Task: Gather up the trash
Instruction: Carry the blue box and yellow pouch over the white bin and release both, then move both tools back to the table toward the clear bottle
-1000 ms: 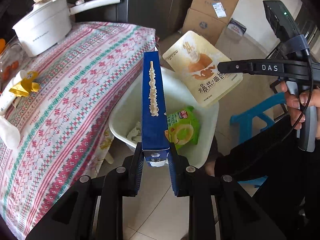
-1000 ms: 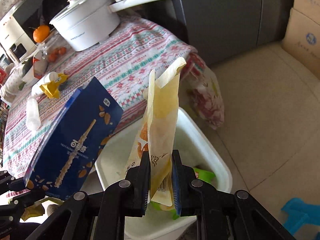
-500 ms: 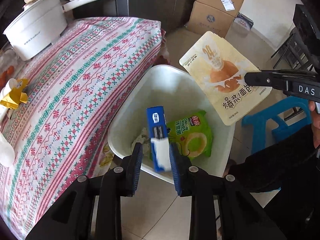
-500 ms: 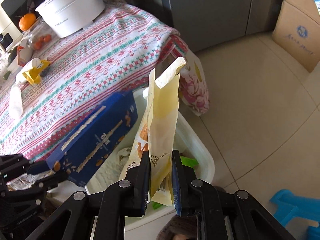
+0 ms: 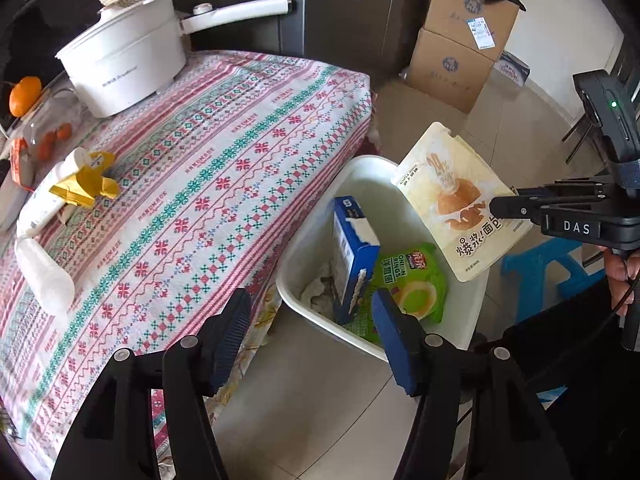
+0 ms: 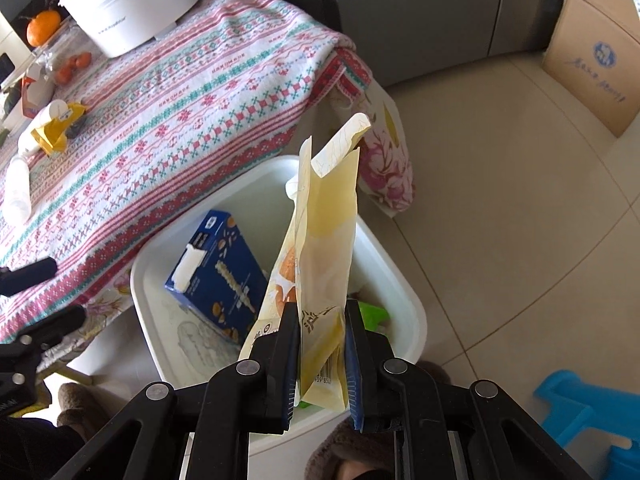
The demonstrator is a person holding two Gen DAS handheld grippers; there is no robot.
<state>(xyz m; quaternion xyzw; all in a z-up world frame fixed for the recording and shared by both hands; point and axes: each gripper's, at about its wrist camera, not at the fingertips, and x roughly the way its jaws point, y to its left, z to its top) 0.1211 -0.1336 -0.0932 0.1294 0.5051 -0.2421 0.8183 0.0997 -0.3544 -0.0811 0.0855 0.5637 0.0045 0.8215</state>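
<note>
The right claw (image 6: 320,332) pinches the bread pouch (image 6: 326,240) by its bottom edge, long axis toward twelve o'clock, directly over the white bin (image 6: 404,292), while the left claw (image 5: 310,334), spread and empty, hangs at the bin's rim.

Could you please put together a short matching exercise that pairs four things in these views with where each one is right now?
Things:
1. blue box
2. cream pouch
3. white pot
4. cardboard boxes

Places:
A. on the patterned tablecloth
B. stacked on the floor by the wall
C. clamped in the right gripper, above the bin
D. inside the white bin, leaning on a green packet

Pairs: 1-D, 2-C, 3-A, 4-B
</note>
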